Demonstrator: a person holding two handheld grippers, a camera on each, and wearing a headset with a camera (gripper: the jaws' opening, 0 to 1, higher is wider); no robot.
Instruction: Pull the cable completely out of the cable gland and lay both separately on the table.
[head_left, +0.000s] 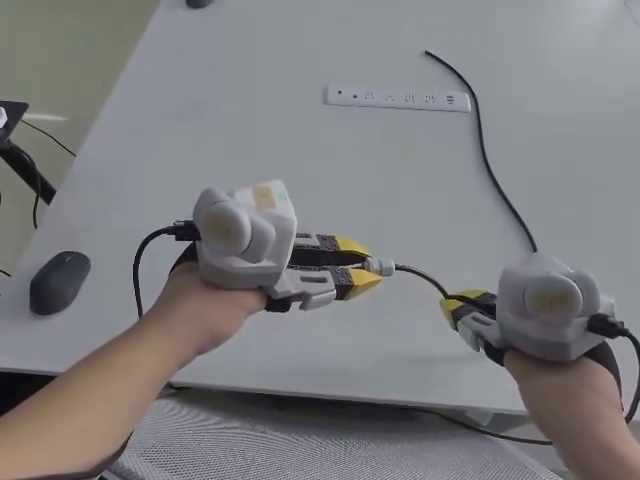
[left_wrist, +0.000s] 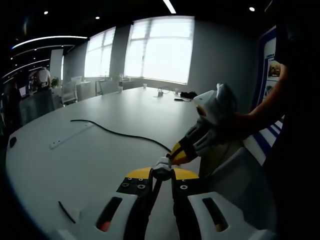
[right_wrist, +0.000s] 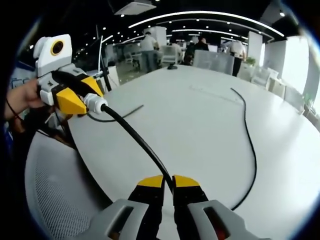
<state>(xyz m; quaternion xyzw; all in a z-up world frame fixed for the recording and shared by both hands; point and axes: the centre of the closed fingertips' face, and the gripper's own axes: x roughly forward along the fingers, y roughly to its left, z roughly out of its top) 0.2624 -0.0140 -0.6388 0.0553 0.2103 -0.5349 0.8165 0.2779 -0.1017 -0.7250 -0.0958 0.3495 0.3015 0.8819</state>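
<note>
The left claw clamped the gland and the right claw pinched the cable near the gland, where a weak pinch could slip.

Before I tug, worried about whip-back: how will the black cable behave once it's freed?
Probably limp, not springy: the cable sags in a curve between the gland in the left tool and the right tool. Thin, so likely light. Its smooth jacket may slip.

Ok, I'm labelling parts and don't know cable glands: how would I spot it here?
Near the grey table's front edge, find the left tongs. The cable gland is the small white fitting pinched between their yellow tips; unlike the thin black cable leaving it, it is short, pale and thicker.
</note>
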